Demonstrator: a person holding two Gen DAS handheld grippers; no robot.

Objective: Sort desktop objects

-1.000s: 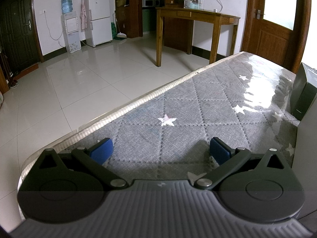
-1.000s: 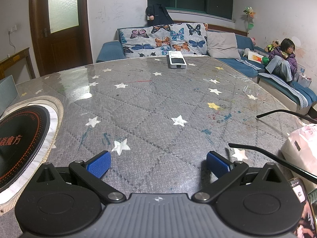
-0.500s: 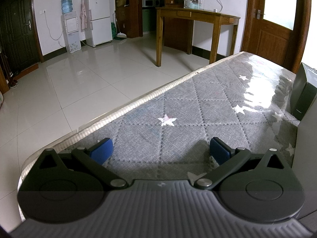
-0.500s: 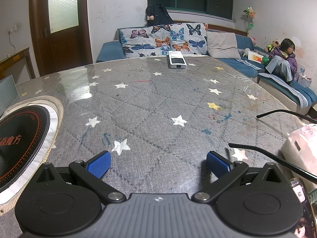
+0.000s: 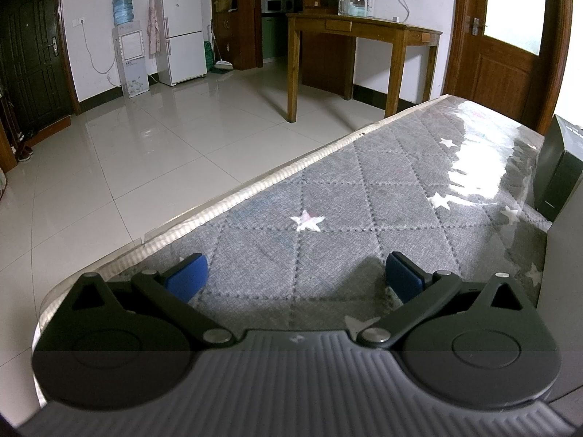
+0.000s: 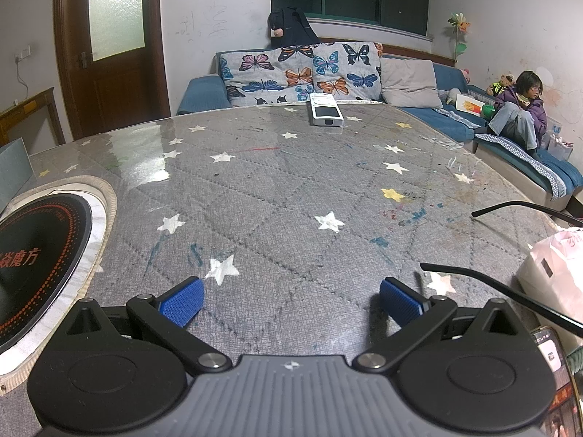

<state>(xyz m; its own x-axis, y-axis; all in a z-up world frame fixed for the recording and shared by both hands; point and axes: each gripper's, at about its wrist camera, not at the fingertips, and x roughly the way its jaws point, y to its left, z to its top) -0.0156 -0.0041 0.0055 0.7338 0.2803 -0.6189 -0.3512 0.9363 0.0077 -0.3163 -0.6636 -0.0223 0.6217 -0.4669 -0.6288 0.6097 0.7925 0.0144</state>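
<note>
My right gripper hovers open over the grey star-patterned table cover, nothing between its blue pads. Black glasses lie at the right with their temple arms pointing left, one arm just beside the right finger. A pink-white packet sits behind them and a phone shows at the lower right edge. A white remote-like device lies at the table's far edge. My left gripper is open and empty near the table's left edge. A black box stands at the right.
A round black induction plate in a white ring is set into the table at the left. A grey upright panel rises close to the left gripper's right side. Beyond the table a person sits on a blue sofa.
</note>
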